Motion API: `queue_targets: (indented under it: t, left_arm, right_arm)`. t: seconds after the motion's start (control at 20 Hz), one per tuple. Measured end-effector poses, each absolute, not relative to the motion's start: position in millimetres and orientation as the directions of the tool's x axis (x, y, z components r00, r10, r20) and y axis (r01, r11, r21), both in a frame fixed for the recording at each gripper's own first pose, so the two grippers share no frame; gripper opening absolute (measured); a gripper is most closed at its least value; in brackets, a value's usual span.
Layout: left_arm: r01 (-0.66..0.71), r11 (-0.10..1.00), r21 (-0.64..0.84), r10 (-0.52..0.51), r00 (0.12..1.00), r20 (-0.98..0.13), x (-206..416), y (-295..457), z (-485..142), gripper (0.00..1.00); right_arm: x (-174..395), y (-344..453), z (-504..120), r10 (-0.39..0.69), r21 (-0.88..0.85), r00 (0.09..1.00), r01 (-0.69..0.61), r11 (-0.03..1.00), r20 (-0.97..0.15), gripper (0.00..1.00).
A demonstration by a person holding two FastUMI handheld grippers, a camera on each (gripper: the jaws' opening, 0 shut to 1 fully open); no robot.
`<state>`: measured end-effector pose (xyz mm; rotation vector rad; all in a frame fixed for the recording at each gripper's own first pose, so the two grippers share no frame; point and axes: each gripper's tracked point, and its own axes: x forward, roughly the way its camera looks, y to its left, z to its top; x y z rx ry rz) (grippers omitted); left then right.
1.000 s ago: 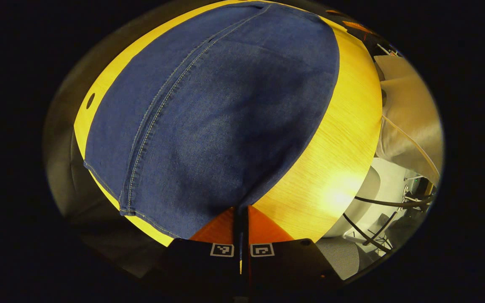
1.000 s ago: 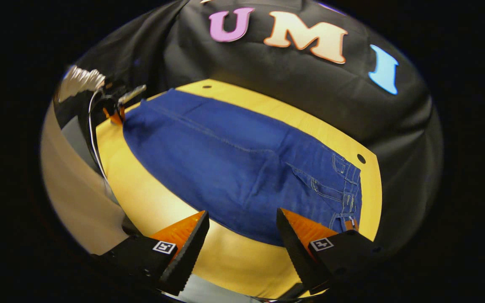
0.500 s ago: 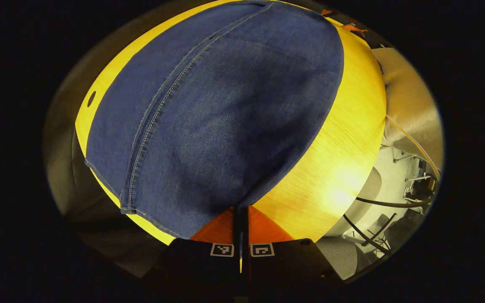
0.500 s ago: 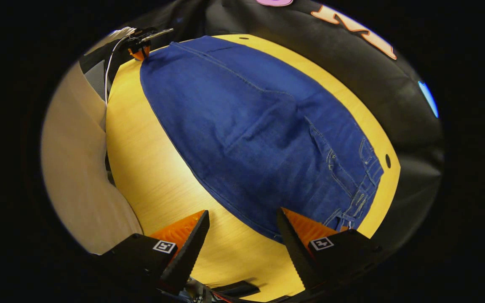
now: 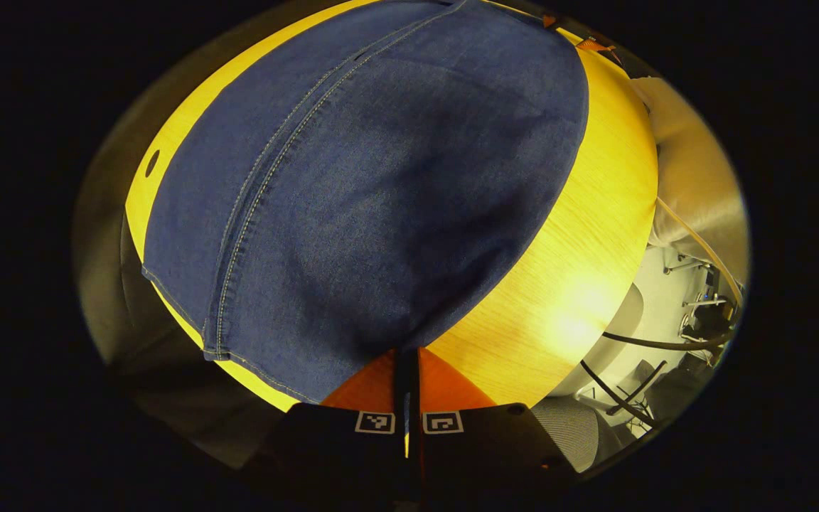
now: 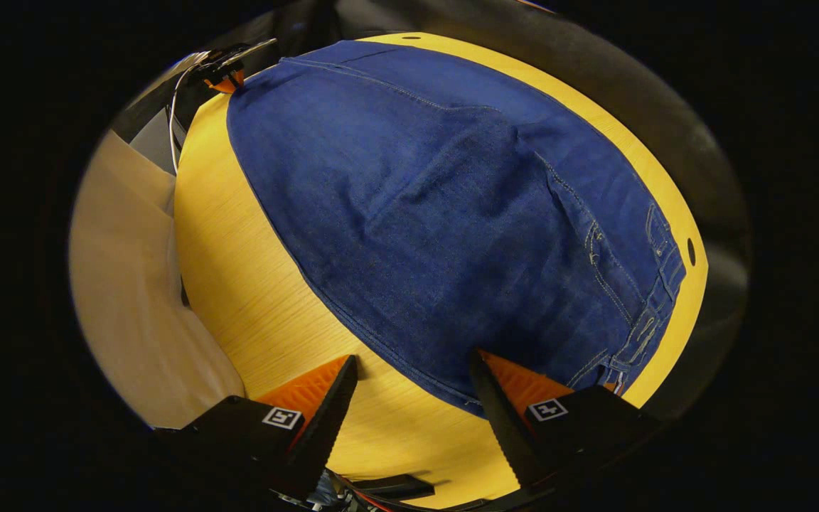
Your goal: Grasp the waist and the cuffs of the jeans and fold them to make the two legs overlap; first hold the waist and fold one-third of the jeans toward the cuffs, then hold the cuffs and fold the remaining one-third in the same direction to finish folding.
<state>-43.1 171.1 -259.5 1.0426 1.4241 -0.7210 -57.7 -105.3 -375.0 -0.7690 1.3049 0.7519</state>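
Two views split the jeans (image 5: 367, 192) between them. The left gripper view takes in the cuff end: a stitched side seam running up the denim, a hemmed cuff edge hanging at the tabletop (image 5: 580, 235) border on the left, and a small round hole in the wood nearby. The left gripper (image 5: 407, 355) has its fingers pressed together on the near corner of the cuff, with the cloth rising slightly into them. The right gripper view takes in the waist end instead: pocket stitching and belt loops on the right, and a second hole in the tabletop beside the waistband. The right gripper (image 6: 409, 384) has its fingers apart, low over the near edge of the jeans by the waist; the right-hand finger overlaps the denim edge, while the other is over bare wood. Far off at the top left, the left gripper appears small at the cuff corner. A pale sleeve (image 6: 132, 299) borders the tabletop's left side, and dark cables lie below its near edge.
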Motion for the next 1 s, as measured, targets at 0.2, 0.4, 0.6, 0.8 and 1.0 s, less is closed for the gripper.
queue_targets:
  t: [0.2,0.4,0.6,0.8,1.0]
  left_arm:
    - [0.897,0.422,0.132,0.189,0.055,-0.980,-42.9,170.8,-259.7,0.00]
    - [0.898,0.415,0.145,0.183,0.074,-0.980,-42.7,170.7,-260.8,0.00]
    - [0.886,0.438,0.155,0.185,0.080,-0.979,-41.0,171.2,-260.2,0.00]
    - [0.882,0.442,0.162,0.181,0.089,-0.979,-41.0,170.7,-261.9,0.00]
    - [0.866,0.466,0.178,0.177,0.106,-0.978,-41.7,171.3,-263.0,0.00]
  right_arm:
    - [-56.7,-104.8,-376.0,0.033,-0.073,0.109,-0.833,0.549,-0.993,0.98]
    - [-56.7,-104.3,-375.3,0.019,-0.077,0.106,-0.822,0.565,-0.994,0.98]
    - [-35.5,-109.4,-376.9,-0.002,-0.082,0.100,-0.805,0.588,-0.995,0.58]
    - [-31.1,-107.5,-373.2,-0.012,-0.091,0.105,-0.795,0.600,-0.994,0.38]
    - [-26.7,-110.1,-372.0,-0.045,-0.121,0.121,-0.756,0.644,-0.992,0.13]
